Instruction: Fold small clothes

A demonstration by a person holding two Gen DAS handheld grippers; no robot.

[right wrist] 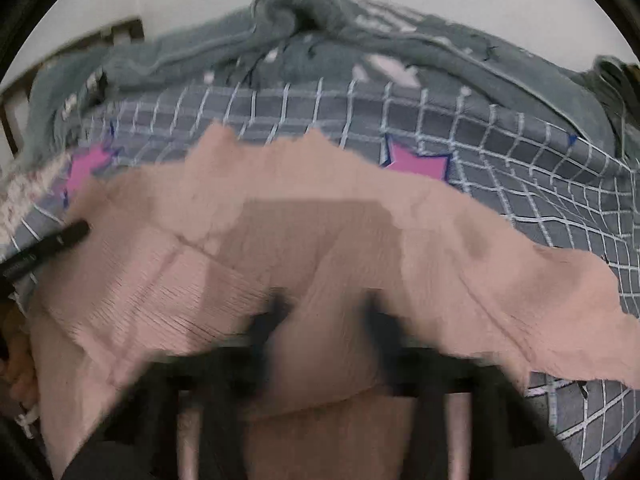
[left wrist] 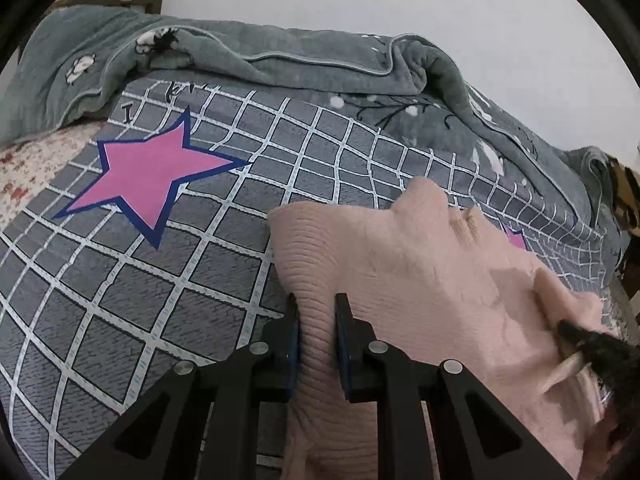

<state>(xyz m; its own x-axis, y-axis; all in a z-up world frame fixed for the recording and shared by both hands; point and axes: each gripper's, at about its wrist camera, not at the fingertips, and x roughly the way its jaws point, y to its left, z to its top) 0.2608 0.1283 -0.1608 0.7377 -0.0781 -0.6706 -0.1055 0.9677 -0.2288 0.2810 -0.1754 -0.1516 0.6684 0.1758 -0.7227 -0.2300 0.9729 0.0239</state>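
A pale pink knit garment (left wrist: 420, 272) lies on the bed, and its ribbed hem runs toward me in the left wrist view. My left gripper (left wrist: 317, 304) is shut on that ribbed edge, with a ridge of fabric pinched between the pads. In the right wrist view, which is blurred, the same garment (right wrist: 280, 184) spreads across the middle. My right gripper (right wrist: 328, 304) is shut on a raised fold of it. The right gripper's fingertip (left wrist: 568, 328) shows at the garment's right side, and a left gripper finger (right wrist: 76, 230) shows at its left side.
The garment rests on a grey grid-patterned bedspread (left wrist: 160, 280) with pink stars (left wrist: 156, 176). A grey quilted blanket (left wrist: 280, 60) is bunched along the far side by the white wall. A floral sheet (left wrist: 28, 164) shows at the left edge, and a wooden headboard (left wrist: 132, 0) at the far left.
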